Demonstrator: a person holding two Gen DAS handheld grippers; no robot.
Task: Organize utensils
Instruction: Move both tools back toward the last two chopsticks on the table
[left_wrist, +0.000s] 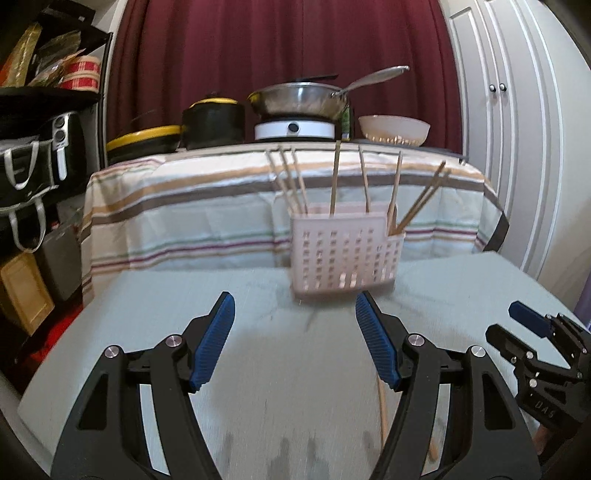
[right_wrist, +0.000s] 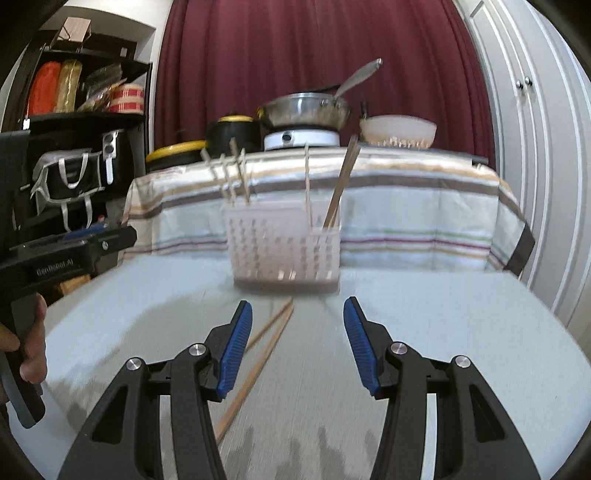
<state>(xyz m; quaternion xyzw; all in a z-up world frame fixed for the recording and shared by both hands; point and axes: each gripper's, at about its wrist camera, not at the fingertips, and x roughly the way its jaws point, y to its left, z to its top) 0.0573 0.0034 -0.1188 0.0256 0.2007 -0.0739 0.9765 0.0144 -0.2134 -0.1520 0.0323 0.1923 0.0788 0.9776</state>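
the pink perforated utensil caddy (left_wrist: 341, 251) stands upright near the far edge of the pale bench (left_wrist: 258, 369), chopsticks upright in both its compartments. two loose chopsticks (right_wrist: 258, 365) lie flat in front of it, probably a pair. the left gripper (left_wrist: 295, 341) and right gripper (right_wrist: 298, 347) both hover half open and empty, with bare bench around them.

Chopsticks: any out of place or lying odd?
Yes. Two chopsticks lie loose on the table in front of the pink basket, crossing under the right gripper, while the rest stand upright or leaning in the basket. Both grippers are open and hold nothing.
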